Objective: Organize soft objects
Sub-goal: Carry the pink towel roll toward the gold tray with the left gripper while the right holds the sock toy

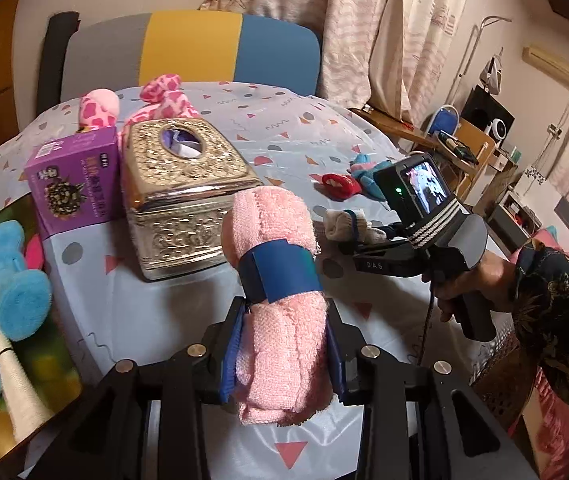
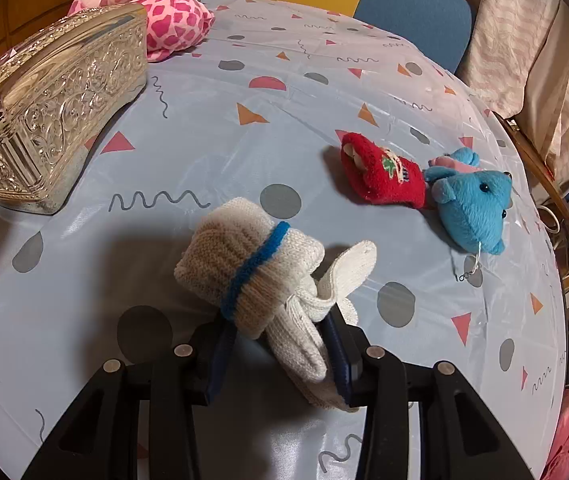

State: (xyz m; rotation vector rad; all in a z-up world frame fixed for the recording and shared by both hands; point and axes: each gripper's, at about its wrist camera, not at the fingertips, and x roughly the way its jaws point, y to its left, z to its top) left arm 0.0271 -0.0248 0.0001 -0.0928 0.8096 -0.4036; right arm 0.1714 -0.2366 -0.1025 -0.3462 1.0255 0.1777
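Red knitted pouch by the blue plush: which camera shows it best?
Right wrist view: the red pouch lies close, unblocked, touching the blue plush. Left wrist view shows it small and far, partly behind the right tool's camera body.

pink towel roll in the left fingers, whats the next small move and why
Probably carry the pink towel roll left toward the bin holding the blue plush. The left gripper already clamps it clear of the table, and soft things are collecting there.
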